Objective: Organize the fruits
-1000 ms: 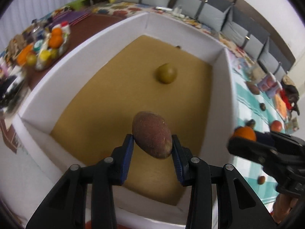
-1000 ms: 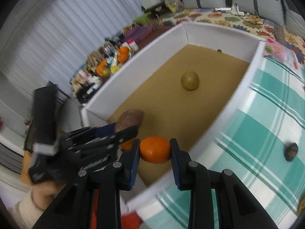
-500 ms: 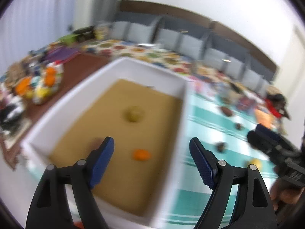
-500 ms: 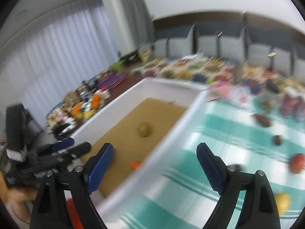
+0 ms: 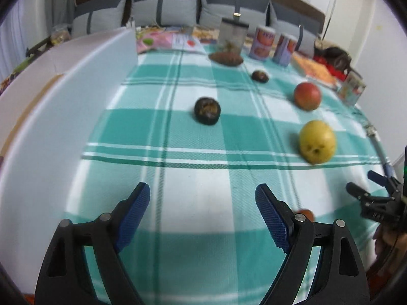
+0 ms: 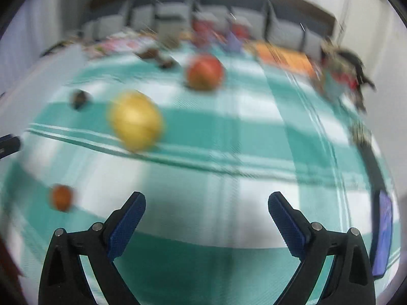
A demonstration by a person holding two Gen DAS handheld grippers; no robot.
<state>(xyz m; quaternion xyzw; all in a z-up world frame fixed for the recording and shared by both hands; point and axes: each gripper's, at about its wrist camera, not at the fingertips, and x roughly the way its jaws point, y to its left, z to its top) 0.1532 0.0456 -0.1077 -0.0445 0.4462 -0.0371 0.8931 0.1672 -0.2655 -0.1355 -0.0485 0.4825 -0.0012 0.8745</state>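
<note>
Left tool [image 5: 202, 195] wide apart, empty, above checked cloth [image 5: 178, 132]

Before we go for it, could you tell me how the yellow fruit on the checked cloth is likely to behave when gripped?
The yellow fruit looks round, so a nudge would probably roll it. Its skin seems smooth, so the pads may slip. It is wide, yet the open left gripper should span it.

You get soft, even daylight with faint shadows. Your left wrist view is fairly sharp; the right is smeared by motion blur, so the yellow fruit [image 6: 134, 120] perhaps looks stretched. Edges bend and darken.
</note>
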